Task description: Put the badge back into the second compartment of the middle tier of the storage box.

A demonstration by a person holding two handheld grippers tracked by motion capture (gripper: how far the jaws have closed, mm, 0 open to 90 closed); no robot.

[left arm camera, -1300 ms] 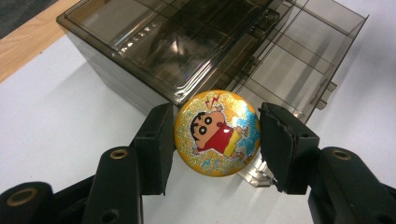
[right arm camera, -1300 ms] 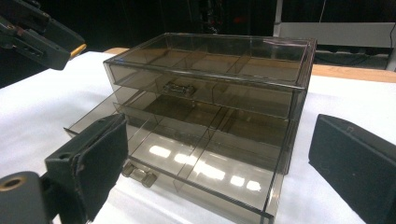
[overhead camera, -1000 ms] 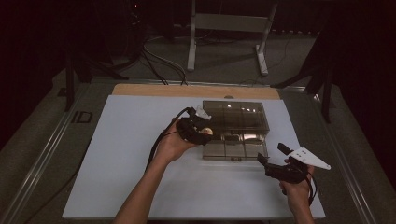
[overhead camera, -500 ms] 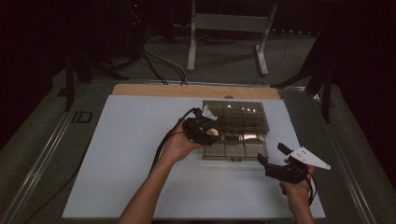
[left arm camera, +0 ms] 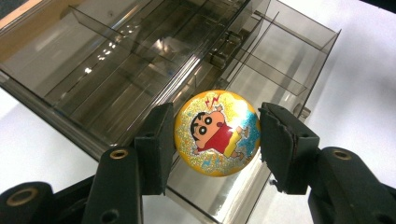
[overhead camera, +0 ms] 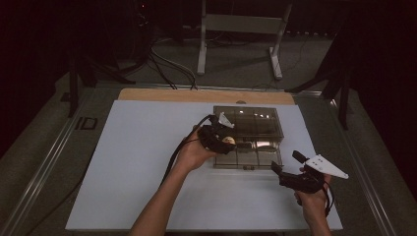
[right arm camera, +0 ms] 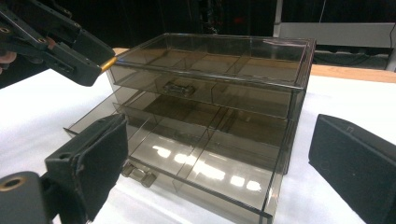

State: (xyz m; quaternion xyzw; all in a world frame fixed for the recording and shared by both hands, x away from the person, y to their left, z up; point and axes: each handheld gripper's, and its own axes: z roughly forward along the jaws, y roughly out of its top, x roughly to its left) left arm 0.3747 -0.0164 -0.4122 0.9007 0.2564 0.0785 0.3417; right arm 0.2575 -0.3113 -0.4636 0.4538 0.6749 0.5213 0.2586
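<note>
A: Listing item one: ball (left arm camera: pixel 217 133), round, yellow, glittered, cartoon figure printed on its face. Location?

B: Clamped in the left gripper (left arm camera: pixel 214 140), one black pad on either side of it, held above the pulled-out bottom drawer (left arm camera: pixel 261 84) of the smoky clear drawer cabinet (overhead camera: pixel 248 135).

A: Reason for that position?

B: Judged: the ball hangs over a divided compartment so it can be let go straight down. Which compartment, I cannot tell.

A: Item two, right gripper (overhead camera: pixel 290 176)?

B: Jaws spread wide, nothing between them. It sits low on the white table top (overhead camera: pixel 128 162), just in front of the cabinet's right corner, pointing at the drawer front (right arm camera: pixel 196 177).

A: Purpose?

B: Likely waiting to push the drawer shut by its small handle (right arm camera: pixel 138 173) once the ball is inside. Upper drawer (right arm camera: pixel 205 93) closed.
</note>
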